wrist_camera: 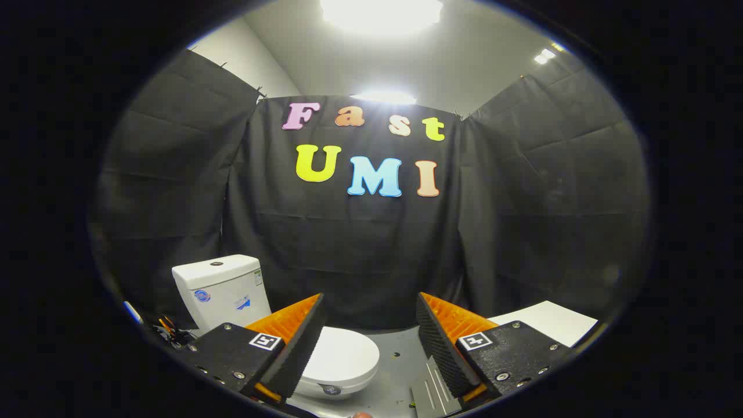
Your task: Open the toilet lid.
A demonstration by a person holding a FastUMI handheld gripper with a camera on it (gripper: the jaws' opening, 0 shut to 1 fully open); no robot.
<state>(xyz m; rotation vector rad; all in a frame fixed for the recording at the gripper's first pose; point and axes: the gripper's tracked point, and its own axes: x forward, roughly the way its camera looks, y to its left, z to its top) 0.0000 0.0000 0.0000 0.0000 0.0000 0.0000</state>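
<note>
Gripper view: gripper [369,325] has its fingers spread wide apart, nothing between them, no contact with anything

Toilet [273,325] sits low and ahead, toward the left finger. Tank [223,290] stands upright against the booth's black cloth wall [360,249]. Toilet lid [342,354] is down flat over the bowl, its front edge rounded toward the camera; the left finger overlaps the lid's left part in the view, but looks to be above it, not touching. Right finger is well clear of the toilet, over grey floor [400,360]

Other stuff: a white flat panel [545,322] beyond the right finger, a ridged metal piece [432,386] on the floor just beside the right finger's base, some small cluttered items [165,331] left of the tank, too small to identify. Bright ceiling lights [380,11] overhead

Progress, judged from this: nothing done yet. Lid fully closed, no grip, no finger under the rim. Left to do: drop the gripper down and shift it left onto the lid's front edge, hook or pinch the rim, swing the lid up and back toward the tank. Approach stage only
</note>
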